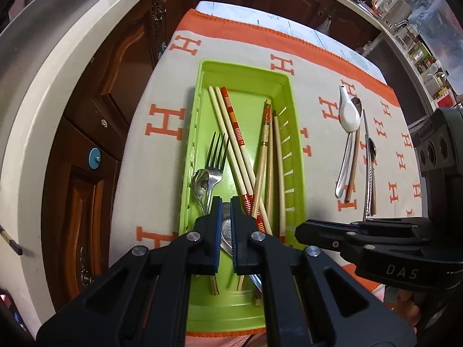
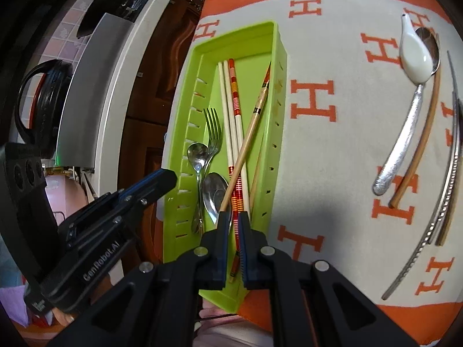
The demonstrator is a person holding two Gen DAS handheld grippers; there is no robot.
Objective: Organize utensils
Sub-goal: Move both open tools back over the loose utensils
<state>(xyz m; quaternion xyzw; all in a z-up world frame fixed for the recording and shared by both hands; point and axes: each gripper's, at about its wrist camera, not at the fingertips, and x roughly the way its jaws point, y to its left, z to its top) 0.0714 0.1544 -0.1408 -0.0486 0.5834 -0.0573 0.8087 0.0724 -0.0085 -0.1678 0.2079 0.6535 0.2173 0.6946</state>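
A green utensil tray (image 1: pixel 246 68) (image 2: pixel 237 33) lies on the orange-lettered cloth (image 1: pixel 162 92). In it are a fork (image 1: pixel 217 159) (image 2: pixel 212 127), a small spoon (image 1: pixel 200 182) (image 2: pixel 197 151), a large spoon (image 2: pixel 215 190) and several wooden and red-banded chopsticks (image 1: pixel 231 124) (image 2: pixel 234 98). My left gripper (image 1: pixel 227 205) (image 2: pixel 170 175) hovers over the tray's near-left part, closed to a slit, gripping nothing. My right gripper (image 2: pixel 232 217) (image 1: pixel 299 231) hangs above the chopstick ends near the tray's right wall, equally narrow. To the right on the cloth lie a white ceramic spoon (image 1: pixel 350 112) (image 2: pixel 415 55), a steel spoon (image 2: pixel 399 150), a brown chopstick (image 2: pixel 419 150) and steel chopsticks (image 2: pixel 445 185).
Dark wooden cabinet doors (image 1: pixel 95 92) and a white counter edge (image 1: pixel 34 115) run along the left of the table. A black-handled pot (image 2: pixel 40 98) sits on that counter. A cluttered counter (image 1: pixel 405 8) lies at the far right.
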